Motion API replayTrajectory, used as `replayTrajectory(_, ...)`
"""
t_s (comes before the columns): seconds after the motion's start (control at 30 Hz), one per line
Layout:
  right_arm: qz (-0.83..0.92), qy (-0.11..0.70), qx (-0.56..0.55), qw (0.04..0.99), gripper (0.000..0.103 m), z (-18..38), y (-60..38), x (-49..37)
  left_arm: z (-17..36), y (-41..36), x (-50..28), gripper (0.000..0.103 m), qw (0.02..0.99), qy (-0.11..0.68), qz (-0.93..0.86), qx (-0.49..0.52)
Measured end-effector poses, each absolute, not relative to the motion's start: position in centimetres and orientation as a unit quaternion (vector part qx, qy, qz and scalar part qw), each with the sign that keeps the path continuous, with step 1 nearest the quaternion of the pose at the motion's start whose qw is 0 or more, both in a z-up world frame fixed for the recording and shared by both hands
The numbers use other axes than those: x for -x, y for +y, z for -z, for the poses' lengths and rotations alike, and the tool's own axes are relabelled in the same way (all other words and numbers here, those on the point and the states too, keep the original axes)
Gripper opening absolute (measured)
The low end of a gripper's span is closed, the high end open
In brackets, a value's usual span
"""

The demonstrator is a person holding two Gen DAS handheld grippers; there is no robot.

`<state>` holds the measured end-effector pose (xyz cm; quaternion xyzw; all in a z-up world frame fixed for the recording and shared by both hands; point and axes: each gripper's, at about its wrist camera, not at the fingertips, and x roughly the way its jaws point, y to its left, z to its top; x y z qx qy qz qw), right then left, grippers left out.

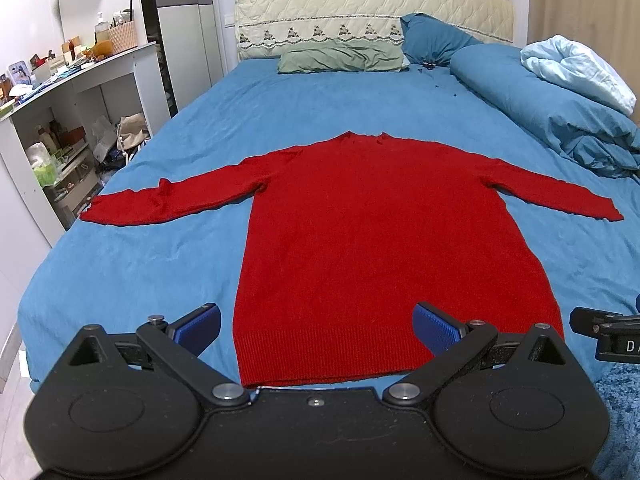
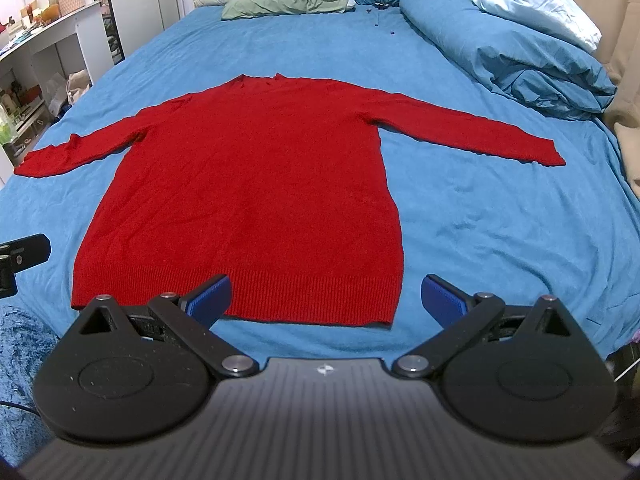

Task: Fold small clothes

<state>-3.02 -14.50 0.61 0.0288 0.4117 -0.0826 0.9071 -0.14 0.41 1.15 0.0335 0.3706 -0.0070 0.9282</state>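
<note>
I have the red sweater (image 1: 360, 240) spread flat on the blue bed (image 1: 160, 264), front down or up I cannot tell, both sleeves stretched out to the sides and the ribbed hem (image 2: 280, 292) nearest me, so I judge the first fold is a sleeve brought across the body, pinching the cuff cleanly and keeping the knit low so it does not drag the body askew. My left gripper (image 1: 318, 326) is spread wide and empty above the hem, straddling its left part, and my right gripper (image 2: 326, 300) is likewise released, over the hem's right corner.
</note>
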Motion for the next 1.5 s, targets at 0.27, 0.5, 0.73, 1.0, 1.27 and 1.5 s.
replayTrajectory(0.27, 0.082, 0.412, -0.028, 0.907, 0.103, -0.6, -14.5, 3.0, -1.2, 0.4, 0.1, 0.103, 0.928, 0.371, 0.009, -0.034)
replayTrajectory(0.5, 0.081, 0.415, -0.03, 0.906, 0.103, -0.6, -14.6, 2.9, -1.1, 0.4, 0.0, 0.103, 0.927, 0.372, 0.012, -0.031)
replayTrajectory(0.73, 0.081, 0.415, -0.03, 0.906, 0.103, -0.6, -14.7, 2.9, -1.0, 0.4, 0.0, 0.103, 0.927, 0.374, 0.01, -0.03)
replayTrajectory(1.0, 0.079, 0.415, -0.029, 0.906, 0.103, -0.6, -14.9, 2.8, -0.9, 0.7, 0.0, 0.103, 0.926, 0.376, 0.008, -0.027)
replayTrajectory(1.27, 0.079, 0.419, -0.037, 0.904, 0.103, -1.4, -16.2, 1.7, -1.6, -0.2, -0.9, 0.103, 0.925, 0.377, 0.032, -0.039)
replayTrajectory(1.5, 0.114, 0.362, -0.063, 0.923, 0.103, -7.1, -22.5, -1.3, -8.0, -3.9, -6.1, 0.103, 0.947, 0.295, 0.11, -0.057)
